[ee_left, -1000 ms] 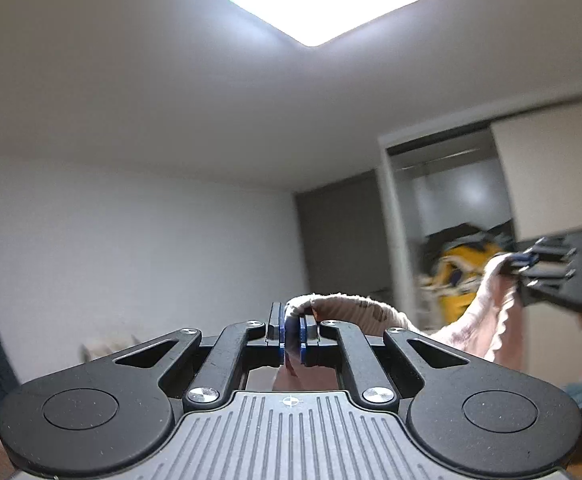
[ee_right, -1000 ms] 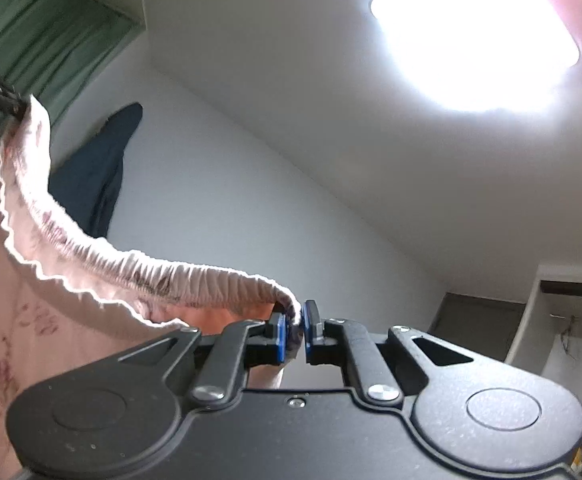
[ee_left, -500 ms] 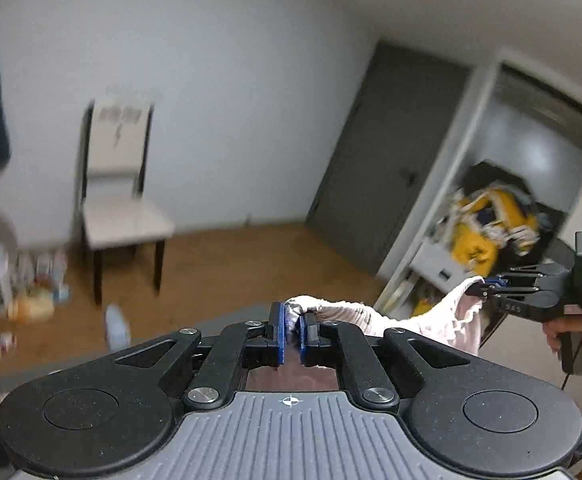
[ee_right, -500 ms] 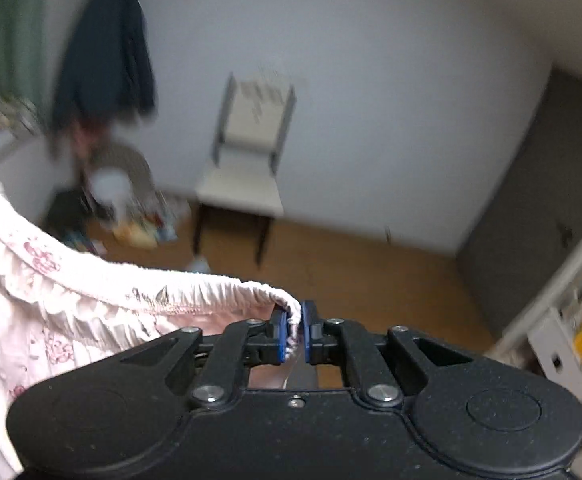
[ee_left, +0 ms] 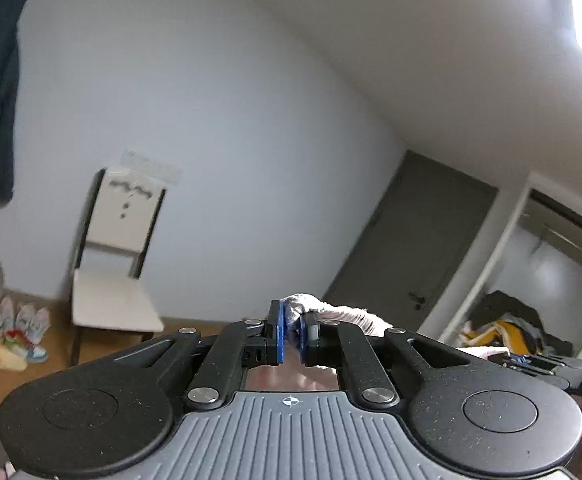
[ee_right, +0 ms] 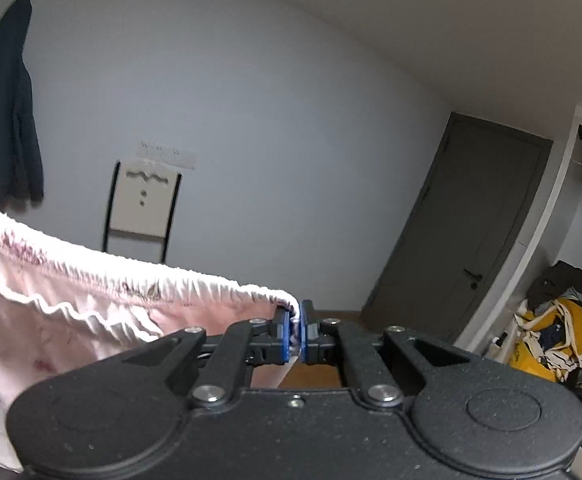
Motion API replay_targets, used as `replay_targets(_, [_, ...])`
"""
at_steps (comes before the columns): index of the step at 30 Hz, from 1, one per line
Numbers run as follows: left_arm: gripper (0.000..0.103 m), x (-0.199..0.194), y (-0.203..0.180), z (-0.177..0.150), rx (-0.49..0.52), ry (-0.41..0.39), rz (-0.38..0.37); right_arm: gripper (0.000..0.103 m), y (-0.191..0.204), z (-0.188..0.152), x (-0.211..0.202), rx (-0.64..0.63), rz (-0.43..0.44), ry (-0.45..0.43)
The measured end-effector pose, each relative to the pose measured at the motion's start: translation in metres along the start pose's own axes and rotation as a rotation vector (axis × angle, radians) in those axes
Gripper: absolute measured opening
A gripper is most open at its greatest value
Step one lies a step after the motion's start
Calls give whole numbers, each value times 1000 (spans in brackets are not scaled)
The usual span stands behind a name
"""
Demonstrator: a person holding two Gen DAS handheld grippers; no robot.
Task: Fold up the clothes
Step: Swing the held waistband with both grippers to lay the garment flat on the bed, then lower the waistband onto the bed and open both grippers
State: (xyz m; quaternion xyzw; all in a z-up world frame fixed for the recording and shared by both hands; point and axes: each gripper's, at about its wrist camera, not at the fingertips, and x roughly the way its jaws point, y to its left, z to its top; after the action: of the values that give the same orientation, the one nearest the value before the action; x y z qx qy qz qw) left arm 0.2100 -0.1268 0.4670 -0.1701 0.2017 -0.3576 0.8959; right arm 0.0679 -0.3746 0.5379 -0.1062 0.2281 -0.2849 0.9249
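Note:
A pale pink garment (ee_right: 91, 308) with a frilled, elastic edge and small dark red flowers hangs in the air between my two grippers. My right gripper (ee_right: 298, 334) is shut on one end of that frilled edge, and the cloth runs off to the left and sags below. In the left wrist view my left gripper (ee_left: 293, 334) is shut on the other end of the garment (ee_left: 343, 314), which stretches away to the right toward the other gripper (ee_left: 547, 366), seen low at the right edge. Most of the cloth is hidden behind the gripper bodies.
A white chair (ee_left: 111, 280) stands against the pale wall, with shoes and bags (ee_left: 15, 336) on the wooden floor to its left. A dark coat (ee_right: 3, 120) hangs on the wall. At the right are a grey door (ee_right: 463, 240) and an open closet with piled clothes (ee_right: 563, 336).
Both grippers swung down from the ceiling light to the room, then tilted up a little. The garment stays pinched at both ends and its top edge is now pulled nearly level.

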Motion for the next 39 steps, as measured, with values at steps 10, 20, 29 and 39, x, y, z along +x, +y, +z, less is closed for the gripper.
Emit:
replay_targets(10, [7, 40, 75, -175, 92, 477, 111, 5, 89, -205, 50, -318, 159, 370])
replay_targets(20, [7, 14, 183, -511, -117, 944, 125, 5, 188, -513, 73, -180, 417, 754])
replay_targets(29, [7, -15, 198, -573, -196, 830, 158, 5, 195, -557, 91, 58, 431, 786])
replay_targets(39, [7, -18, 173, -487, 68, 723, 149, 6, 170, -514, 38, -4, 376, 634])
